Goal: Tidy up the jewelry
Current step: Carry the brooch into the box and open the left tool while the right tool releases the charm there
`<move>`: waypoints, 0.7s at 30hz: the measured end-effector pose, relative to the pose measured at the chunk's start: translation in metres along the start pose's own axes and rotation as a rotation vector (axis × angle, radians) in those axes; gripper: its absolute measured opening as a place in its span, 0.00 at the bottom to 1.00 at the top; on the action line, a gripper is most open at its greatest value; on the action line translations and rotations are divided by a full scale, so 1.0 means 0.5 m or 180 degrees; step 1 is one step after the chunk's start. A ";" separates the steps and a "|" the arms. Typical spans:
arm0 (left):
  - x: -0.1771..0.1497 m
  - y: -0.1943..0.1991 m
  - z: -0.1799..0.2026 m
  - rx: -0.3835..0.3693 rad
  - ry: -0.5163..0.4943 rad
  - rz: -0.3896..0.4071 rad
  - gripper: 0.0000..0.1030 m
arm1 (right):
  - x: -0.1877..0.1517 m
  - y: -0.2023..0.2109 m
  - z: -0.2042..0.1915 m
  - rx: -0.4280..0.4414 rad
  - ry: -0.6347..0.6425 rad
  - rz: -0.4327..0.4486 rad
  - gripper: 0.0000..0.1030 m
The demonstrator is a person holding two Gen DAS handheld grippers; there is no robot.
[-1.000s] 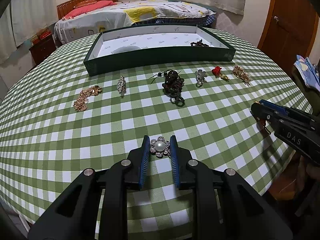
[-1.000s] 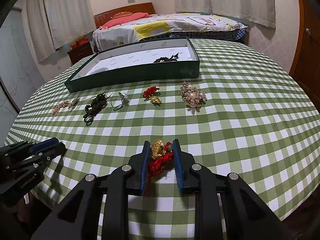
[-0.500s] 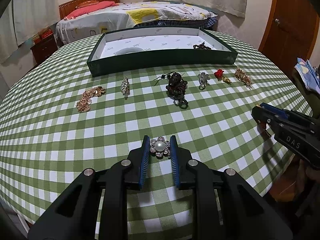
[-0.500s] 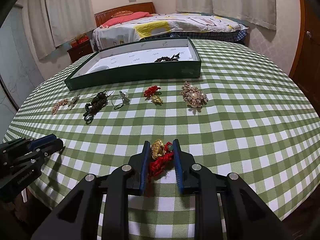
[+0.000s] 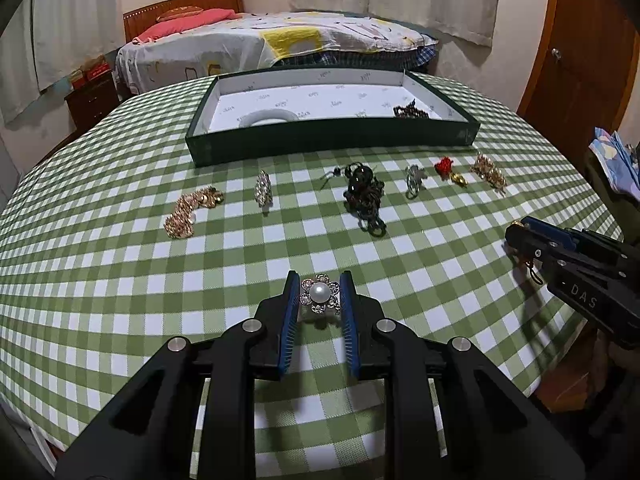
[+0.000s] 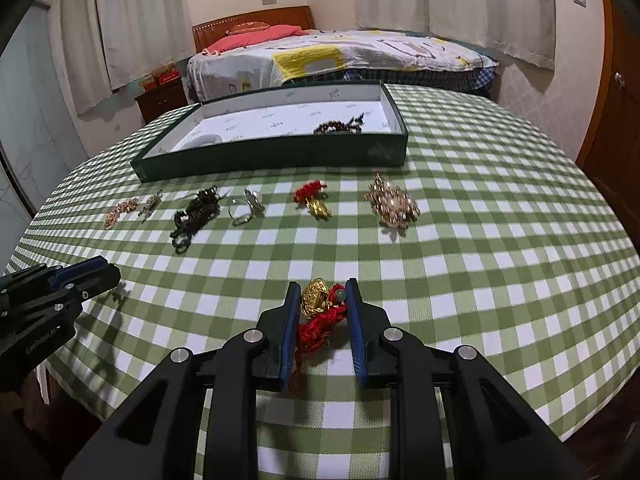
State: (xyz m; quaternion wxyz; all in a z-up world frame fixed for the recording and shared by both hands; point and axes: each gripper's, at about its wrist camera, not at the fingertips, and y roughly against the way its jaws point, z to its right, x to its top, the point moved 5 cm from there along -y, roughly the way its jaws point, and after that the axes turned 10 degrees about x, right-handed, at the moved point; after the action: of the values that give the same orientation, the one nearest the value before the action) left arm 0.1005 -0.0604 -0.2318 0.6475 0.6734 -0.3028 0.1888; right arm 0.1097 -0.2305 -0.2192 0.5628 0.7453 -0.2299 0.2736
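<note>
— Pearl flower brooch [image 5: 319, 295]: location?
— Clamped between the fingers [image 5: 289, 312] of the left gripper [image 5: 320, 300], just above the green checked bench [image 5: 120, 280].
— Right gripper [image 6: 323, 304]?
— Closed on a gold charm with red cord [image 6: 318, 312], cord hanging down between the fingers [image 6: 354, 320].
— Loose pieces on the bench?
— One row: gold chain bracelet [image 5: 188, 212], crystal brooch [image 5: 263, 192], dark beaded cord [image 5: 364, 196], silver ring [image 5: 414, 178], red-and-gold charm [image 5: 450, 170], gold pearl brooch [image 6: 394, 206].
— Beyond the row?
— Dark green tray [image 5: 332, 144], white-lined, holding a dark bead bracelet [image 5: 410, 110] at right and a pale bangle [image 5: 270, 118] at left.
</note>
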 end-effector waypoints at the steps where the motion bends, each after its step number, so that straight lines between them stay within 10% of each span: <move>1: 0.004 0.002 -0.003 -0.0001 0.0009 0.0014 0.20 | 0.004 0.002 -0.002 0.0005 0.0009 0.0011 0.23; 21: 0.318 -0.049 -0.041 0.0005 0.0063 0.0714 0.20 | 0.342 -0.040 -0.019 0.0033 0.0387 0.0677 0.23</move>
State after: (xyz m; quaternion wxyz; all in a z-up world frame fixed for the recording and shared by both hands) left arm 0.2379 -0.0668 -0.1455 0.6247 0.6339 -0.3696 0.2670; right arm 0.2487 -0.2220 -0.1172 0.5397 0.7017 -0.2717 0.3776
